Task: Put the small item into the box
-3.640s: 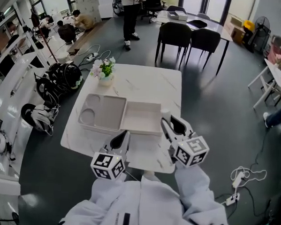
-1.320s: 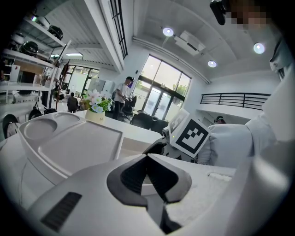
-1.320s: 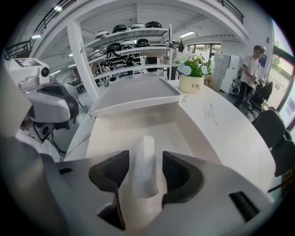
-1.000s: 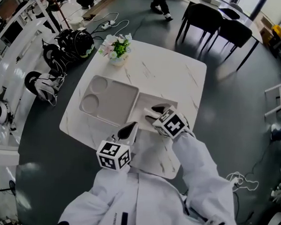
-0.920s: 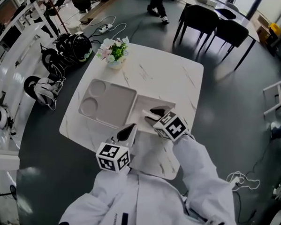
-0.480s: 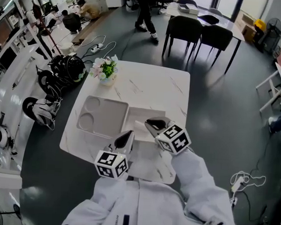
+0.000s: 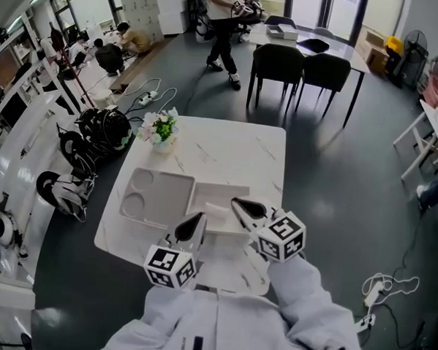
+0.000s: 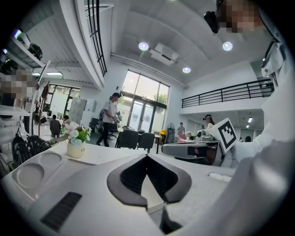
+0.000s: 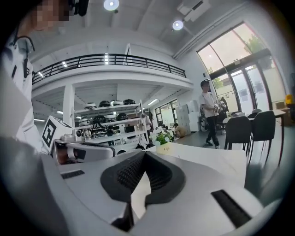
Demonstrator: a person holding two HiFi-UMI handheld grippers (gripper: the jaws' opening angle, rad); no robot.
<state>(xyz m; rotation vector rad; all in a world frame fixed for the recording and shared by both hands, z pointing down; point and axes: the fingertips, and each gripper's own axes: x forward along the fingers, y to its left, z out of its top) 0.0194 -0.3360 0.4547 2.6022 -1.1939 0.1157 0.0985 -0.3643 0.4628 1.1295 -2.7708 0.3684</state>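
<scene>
The small item (image 7: 217, 208) lies inside the box (image 7: 225, 188), near the middle of its floor. It is a pale, flat piece, a little lighter than the box. Its longer side seems to run from left to right. It is too small to tell which end points where, or what material it is.

The box is a shallow rectangular tray of light grey, matte material with rounded corners. Its long side runs from left to right on the surface (image 7: 257, 154). On its left, edge to edge, is a second tray (image 7: 173, 191) of the same material. This one has two round hollows at its left end and one plain rectangular part.

The right gripper (image 7: 237, 202) hangs above the near right corner of the box. Its jaws have just been closing and are now together, with nothing between them. The left gripper (image 7: 199, 217) is above the near edge of the box. Its jaws are also together and empty. The pads of both are dark and ribbed, and the bodies are smooth and grey.

The surface is a square white top with thin grey veins like marble. At its far left corner stands a small pot of flowers (image 7: 161, 127). Dark chairs (image 7: 298, 65) stand farther away on the grey floor
</scene>
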